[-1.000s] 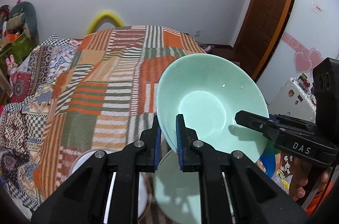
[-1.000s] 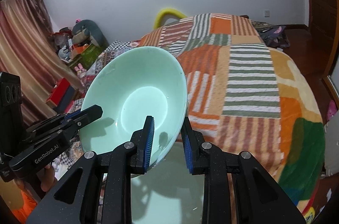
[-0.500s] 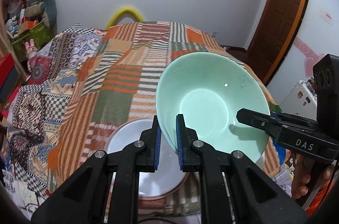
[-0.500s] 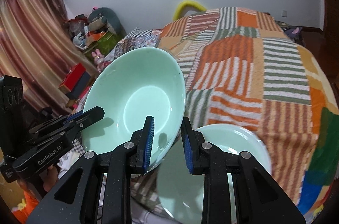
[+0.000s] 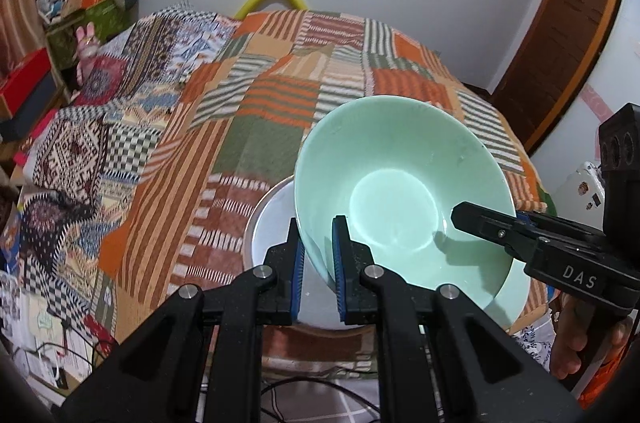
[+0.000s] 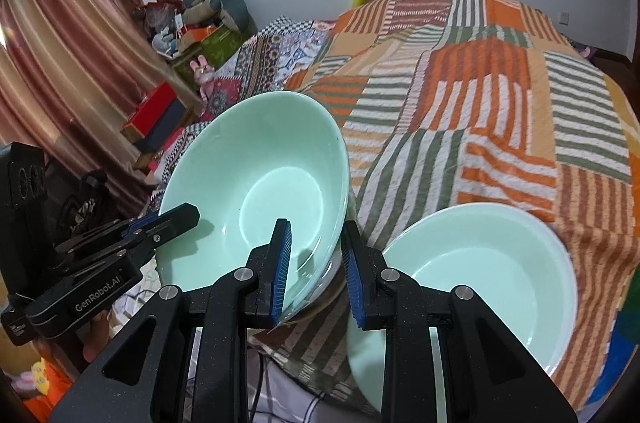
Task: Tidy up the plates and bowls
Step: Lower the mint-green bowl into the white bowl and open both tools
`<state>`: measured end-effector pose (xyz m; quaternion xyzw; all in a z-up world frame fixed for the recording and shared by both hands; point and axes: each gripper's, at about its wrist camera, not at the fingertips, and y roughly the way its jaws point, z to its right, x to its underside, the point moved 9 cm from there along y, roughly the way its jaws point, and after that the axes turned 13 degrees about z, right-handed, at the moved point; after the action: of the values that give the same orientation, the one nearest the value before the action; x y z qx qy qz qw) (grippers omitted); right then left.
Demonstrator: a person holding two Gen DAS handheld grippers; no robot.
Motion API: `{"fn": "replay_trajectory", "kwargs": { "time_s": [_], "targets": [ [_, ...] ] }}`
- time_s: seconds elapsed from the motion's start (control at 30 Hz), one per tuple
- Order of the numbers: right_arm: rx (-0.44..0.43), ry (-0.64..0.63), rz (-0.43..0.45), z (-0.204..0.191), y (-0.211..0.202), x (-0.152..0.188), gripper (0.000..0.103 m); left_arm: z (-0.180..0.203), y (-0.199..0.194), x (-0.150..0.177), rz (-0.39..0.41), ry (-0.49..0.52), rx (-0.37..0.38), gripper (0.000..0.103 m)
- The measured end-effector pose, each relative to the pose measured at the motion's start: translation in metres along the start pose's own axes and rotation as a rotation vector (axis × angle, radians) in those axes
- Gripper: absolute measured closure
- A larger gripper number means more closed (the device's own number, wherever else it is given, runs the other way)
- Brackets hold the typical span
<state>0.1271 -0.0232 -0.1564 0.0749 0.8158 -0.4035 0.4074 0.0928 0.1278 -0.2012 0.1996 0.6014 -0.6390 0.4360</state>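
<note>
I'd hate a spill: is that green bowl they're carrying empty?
Empty. The green bowl is tipped toward the cameras, its bare, glossy inside showing in both views.

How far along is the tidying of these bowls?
Nothing looks stacked yet. Both the left gripper and right gripper clamp the rim of one green bowl, held tilted above the bed. A second green bowl waits on the striped quilt. Setting down remains.
</note>
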Motion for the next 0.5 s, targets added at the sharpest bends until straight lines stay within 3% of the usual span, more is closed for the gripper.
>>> {"fn": "replay_trajectory", "kwargs": {
  "time_s": [0.5],
  "targets": [
    [0.027, -0.021, -0.083, -0.010, 0.026, 0.025, 0.080, -0.029, 0.019, 0.034, -0.070, -0.058, -0.034, 0.091]
  ]
}}
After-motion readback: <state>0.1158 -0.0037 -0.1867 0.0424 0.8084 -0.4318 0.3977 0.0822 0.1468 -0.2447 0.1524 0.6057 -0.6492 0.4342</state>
